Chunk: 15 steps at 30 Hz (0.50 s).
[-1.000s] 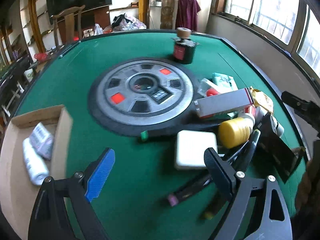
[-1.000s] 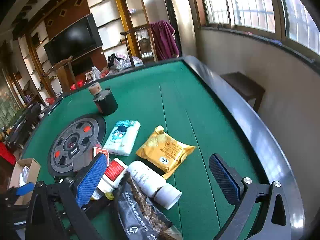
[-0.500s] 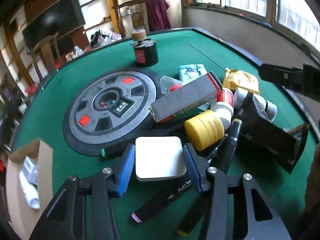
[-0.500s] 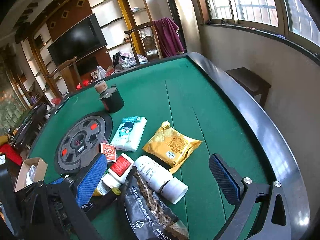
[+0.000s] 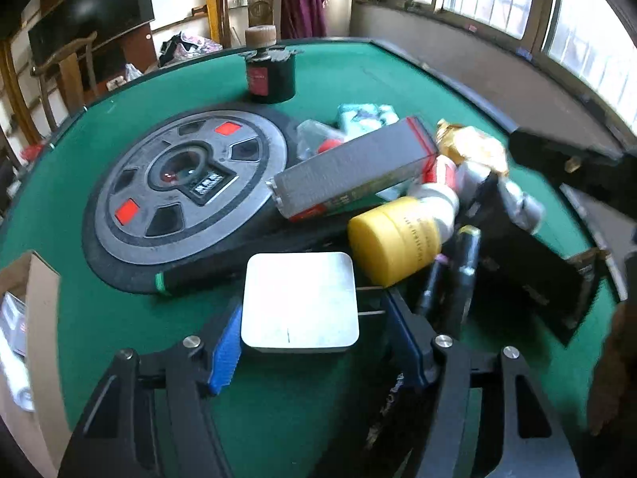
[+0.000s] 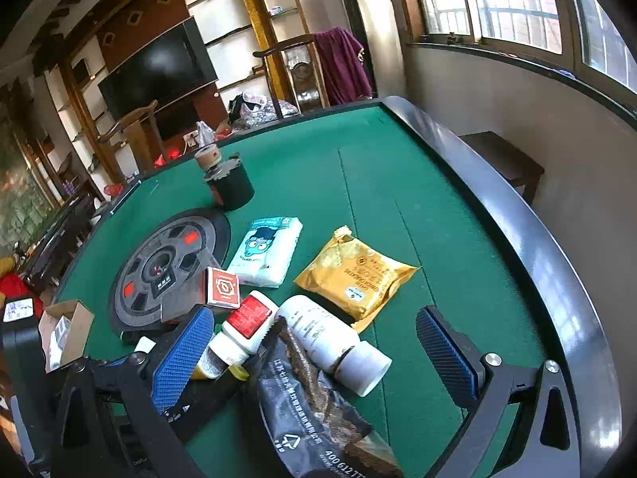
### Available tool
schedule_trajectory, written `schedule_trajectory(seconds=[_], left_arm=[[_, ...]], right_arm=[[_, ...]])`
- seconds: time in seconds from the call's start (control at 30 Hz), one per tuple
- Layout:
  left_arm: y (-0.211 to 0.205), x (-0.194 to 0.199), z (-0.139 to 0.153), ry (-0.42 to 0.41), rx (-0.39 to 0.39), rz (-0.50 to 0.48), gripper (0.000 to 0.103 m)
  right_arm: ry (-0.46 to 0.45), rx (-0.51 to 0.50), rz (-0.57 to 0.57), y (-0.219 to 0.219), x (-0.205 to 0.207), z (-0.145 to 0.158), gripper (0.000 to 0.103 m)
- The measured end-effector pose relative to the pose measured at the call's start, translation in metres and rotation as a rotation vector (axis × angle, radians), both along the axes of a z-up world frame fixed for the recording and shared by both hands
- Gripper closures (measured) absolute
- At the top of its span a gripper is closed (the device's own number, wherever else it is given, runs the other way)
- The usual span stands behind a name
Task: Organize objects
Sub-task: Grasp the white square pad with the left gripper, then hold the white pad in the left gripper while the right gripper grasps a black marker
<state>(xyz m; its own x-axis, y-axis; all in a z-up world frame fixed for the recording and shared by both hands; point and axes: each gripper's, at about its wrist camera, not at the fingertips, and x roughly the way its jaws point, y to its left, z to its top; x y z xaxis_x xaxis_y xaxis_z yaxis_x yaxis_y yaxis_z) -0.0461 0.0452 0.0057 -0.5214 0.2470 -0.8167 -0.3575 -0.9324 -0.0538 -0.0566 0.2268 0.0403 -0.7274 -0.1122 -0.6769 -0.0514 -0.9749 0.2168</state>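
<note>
My left gripper (image 5: 314, 342) straddles a white square box (image 5: 300, 302) on the green table (image 5: 99, 310). Its blue pads (image 5: 227, 348) sit at the box's two sides, a small gap showing on the right. A pile lies to the right: yellow jar (image 5: 394, 235), grey carton (image 5: 354, 171), black markers (image 5: 462, 279), black pouch (image 5: 529, 275). My right gripper (image 6: 314, 354) is open and empty above a white bottle (image 6: 326, 334), a black pouch (image 6: 310, 410) and a red-labelled bottle (image 6: 247, 322).
A cardboard box (image 5: 36, 342) with packets stands at the left; it also shows in the right wrist view (image 6: 65, 330). A round grey disc (image 5: 187, 183), a black holder with tape (image 5: 270, 71), a tissue pack (image 6: 268, 251) and a gold packet (image 6: 358, 275) lie on the felt.
My left gripper swung right from the cardboard box to the white square box and narrowed around it. The right gripper barely moved and stayed open.
</note>
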Motion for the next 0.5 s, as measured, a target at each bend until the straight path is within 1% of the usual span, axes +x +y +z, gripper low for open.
schedule_trajectory(seconds=[0.1,0.23,0.37,0.43,0.5], left_arm=[[-0.009,0.007,0.009,0.014,0.039,0.015,0.039],[-0.034,0.033,0.041,0.052,0.118,0.035,0.038],[-0.077,0.068,0.076,0.128,0.174,0.078,0.038],[-0.102,0.083,0.087,0.15,0.212,0.114,0.038],[-0.124,0.099,0.091,0.18,0.219,0.153,0.038]], right_arm=[[-0.002,0.012,0.014,-0.004,-0.001,-0.001,0.0],[-0.008,0.023,0.028,-0.008,-0.002,-0.003,0.0],[-0.011,0.042,0.045,-0.014,-0.003,-0.007,0.0],[-0.009,0.063,0.056,-0.018,-0.002,-0.008,0.0],[0.007,0.111,0.05,-0.025,0.0,-0.006,0.0]])
